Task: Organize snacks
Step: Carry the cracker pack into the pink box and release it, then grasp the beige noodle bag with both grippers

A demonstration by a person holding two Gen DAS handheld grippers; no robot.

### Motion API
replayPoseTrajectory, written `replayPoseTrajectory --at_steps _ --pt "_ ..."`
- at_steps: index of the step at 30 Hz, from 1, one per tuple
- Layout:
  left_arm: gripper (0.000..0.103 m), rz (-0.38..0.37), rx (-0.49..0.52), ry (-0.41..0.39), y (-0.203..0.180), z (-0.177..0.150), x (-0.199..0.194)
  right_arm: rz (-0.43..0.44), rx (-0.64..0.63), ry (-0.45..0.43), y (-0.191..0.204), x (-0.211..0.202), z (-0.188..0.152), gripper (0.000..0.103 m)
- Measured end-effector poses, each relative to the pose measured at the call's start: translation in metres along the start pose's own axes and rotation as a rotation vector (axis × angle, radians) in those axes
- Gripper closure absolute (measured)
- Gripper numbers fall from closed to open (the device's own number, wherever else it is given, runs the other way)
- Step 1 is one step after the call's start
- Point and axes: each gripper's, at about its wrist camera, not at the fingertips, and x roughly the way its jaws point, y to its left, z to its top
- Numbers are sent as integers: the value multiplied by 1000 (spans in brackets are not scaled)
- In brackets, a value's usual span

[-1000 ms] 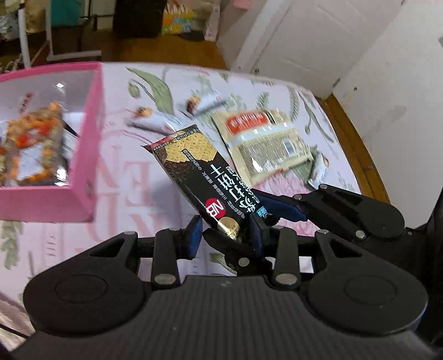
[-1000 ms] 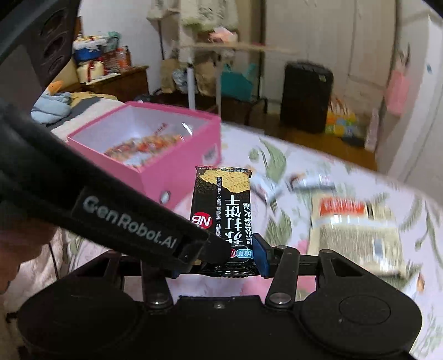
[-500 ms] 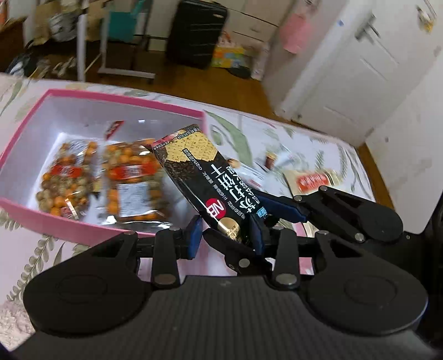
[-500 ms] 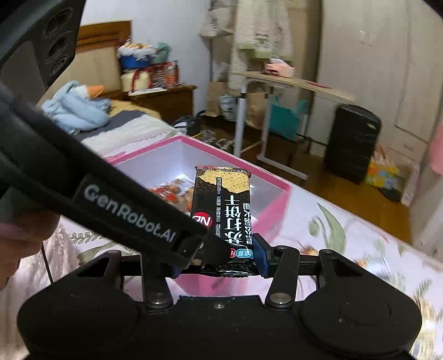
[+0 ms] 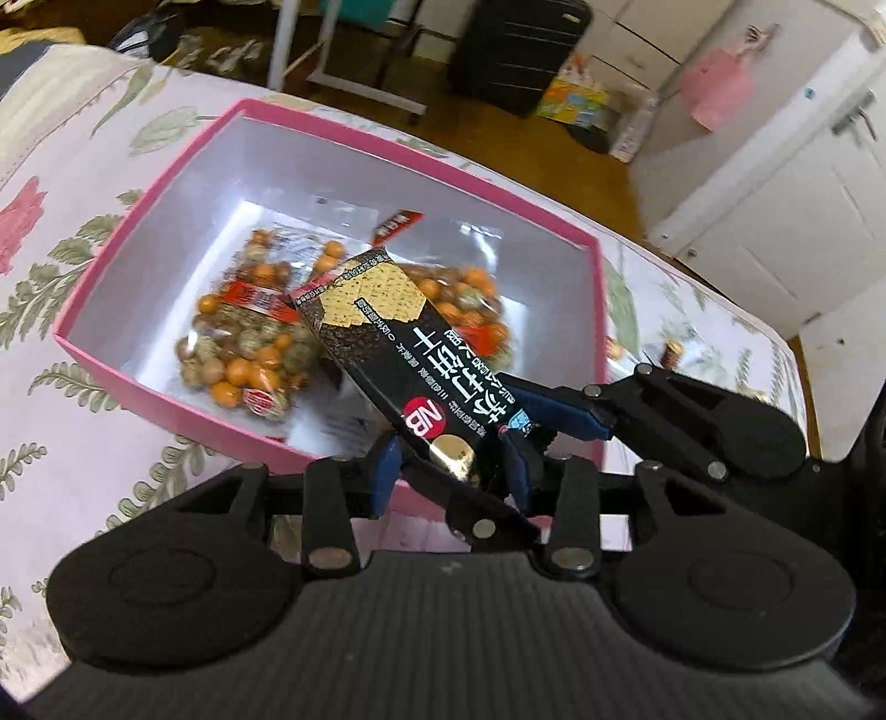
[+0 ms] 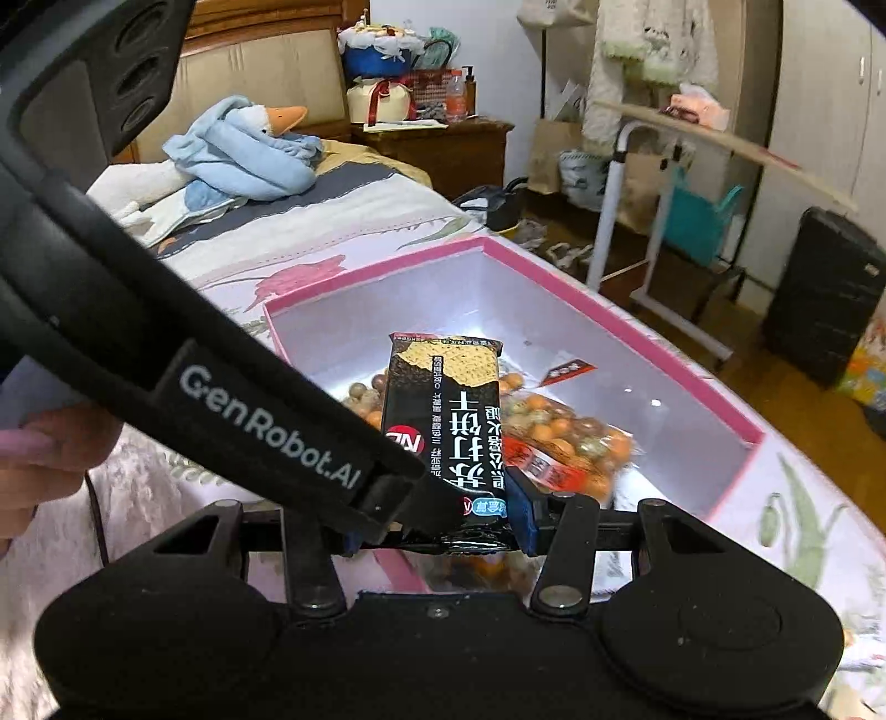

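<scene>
A black cracker packet (image 5: pixel 387 332) hangs tilted over the open pink box (image 5: pixel 421 149), its top end above the bags of coated peanuts (image 5: pixel 243 354) that lie inside. My left gripper (image 5: pixel 451 471) has the packet's bottom end between its blue pads. Its jaws are opening, though the pads still touch the packet's edges. The right gripper's fingers (image 5: pixel 559 412) reach in from the right onto the same end. In the right wrist view the packet (image 6: pixel 443 399) stands upright in my right gripper (image 6: pixel 437 526), which is shut on it above the box (image 6: pixel 637 332). The left gripper's black housing (image 6: pixel 249 421) hides the right gripper's left pad.
The box sits on a floral cloth (image 5: pixel 83 183). Small wrapped snacks (image 5: pixel 670 354) lie past the box's right side. A hand (image 6: pixel 33 459) shows at the left edge. Beyond are a bed with a blue plush goose (image 6: pixel 249 155), a black suitcase (image 5: pixel 515 50) and white doors (image 5: pixel 775 194).
Both grippers have carried the packet leftwards from above the loose snacks on the cloth to above the pink box. The box and its peanut bags now lie right under it.
</scene>
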Motion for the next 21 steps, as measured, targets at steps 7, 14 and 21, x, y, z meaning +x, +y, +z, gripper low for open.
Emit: replayPoseTrajectory --at_steps 7,14,21 --pt "47 28 -17 -17 -1 -2 1 2 46 14 1 -2 -6 28" --pt "44 37 46 -38 -22 -11 -18 -53 99 22 -10 -30 -9 25" --pt "44 11 136 -40 -56 -20 -38 -123 125 18 -21 -68 -21 22"
